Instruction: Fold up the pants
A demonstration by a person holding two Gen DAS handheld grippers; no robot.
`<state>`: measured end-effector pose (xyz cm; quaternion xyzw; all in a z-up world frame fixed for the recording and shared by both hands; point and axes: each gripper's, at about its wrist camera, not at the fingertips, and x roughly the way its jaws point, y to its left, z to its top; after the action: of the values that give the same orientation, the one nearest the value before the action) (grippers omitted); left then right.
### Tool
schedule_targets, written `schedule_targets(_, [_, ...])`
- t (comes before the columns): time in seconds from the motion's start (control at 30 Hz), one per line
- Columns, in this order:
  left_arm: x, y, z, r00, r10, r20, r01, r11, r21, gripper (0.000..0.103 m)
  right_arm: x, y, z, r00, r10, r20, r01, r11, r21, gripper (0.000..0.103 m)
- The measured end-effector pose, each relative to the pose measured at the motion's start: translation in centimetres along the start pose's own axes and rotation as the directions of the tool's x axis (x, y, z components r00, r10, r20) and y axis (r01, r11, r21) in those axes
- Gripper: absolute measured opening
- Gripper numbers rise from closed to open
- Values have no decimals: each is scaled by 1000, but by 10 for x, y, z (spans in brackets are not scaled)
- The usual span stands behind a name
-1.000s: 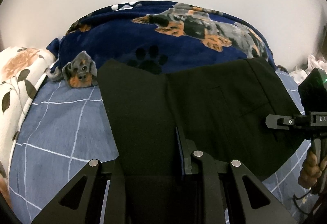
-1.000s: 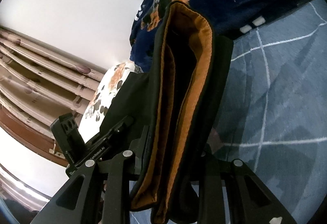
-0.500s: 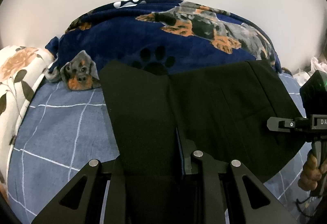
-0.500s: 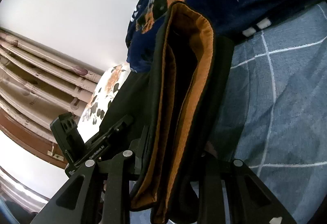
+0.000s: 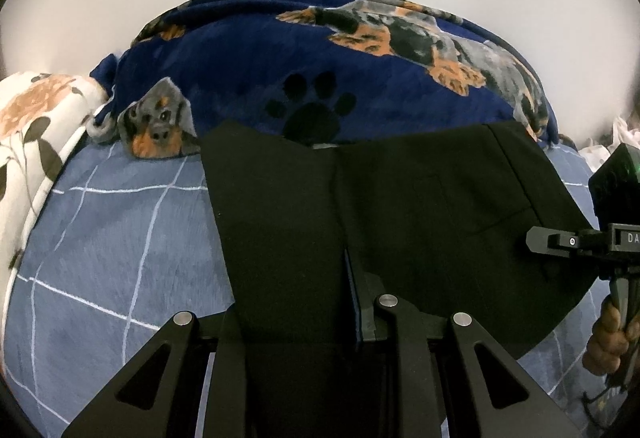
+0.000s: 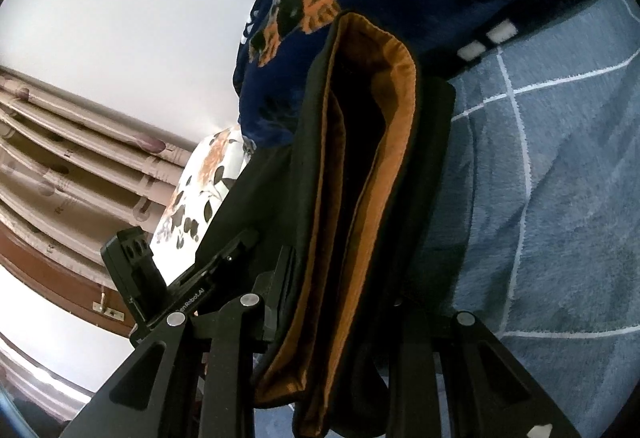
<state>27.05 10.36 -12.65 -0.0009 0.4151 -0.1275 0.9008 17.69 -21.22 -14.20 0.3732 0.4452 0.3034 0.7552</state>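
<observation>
Pants [image 5: 420, 222] are draping soft and limp before the dog blanket [image 5: 320, 50]; both grippers, left gripper [image 5: 316, 318] and right gripper [image 6: 344, 318], are clamping the layered edges, the best hold.

A bed with a blue grid-lined sheet [image 5: 120, 238] carries the black pants [image 5: 420, 206], a navy dog-print blanket [image 5: 320, 50] and a floral pillow [image 5: 36, 126].

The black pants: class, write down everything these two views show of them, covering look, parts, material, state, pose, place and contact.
The black pants are plain, matte woven cloth with an orange-brown lining showing at the open waistband. A seam and a pocket outline show on one panel. They are folded in layers and held up above the blue checked bedsheet, in front of the navy dog-print blanket. The left gripper clamps one edge, the right gripper the waistband end. Whether any part rests on the sheet cannot be told.
</observation>
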Motion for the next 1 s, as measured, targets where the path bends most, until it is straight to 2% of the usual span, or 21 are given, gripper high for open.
schedule_targets(0.6, [10,7,-10,1000,21,3,-21,1000,-12,27,8,-3,1,999,-41,0,41,999,29,24])
schedule_targets(0.8, [14,10,-16,999,45,7,-45,999,-13,36,12,-1,-2,995,-97,-7,97,995,-6,24])
schedule_targets(1.0, [16,13,-21,998,55,18,-55,998,-27,41,19,6,-3,989,-147,-2,147,988,-43,25])
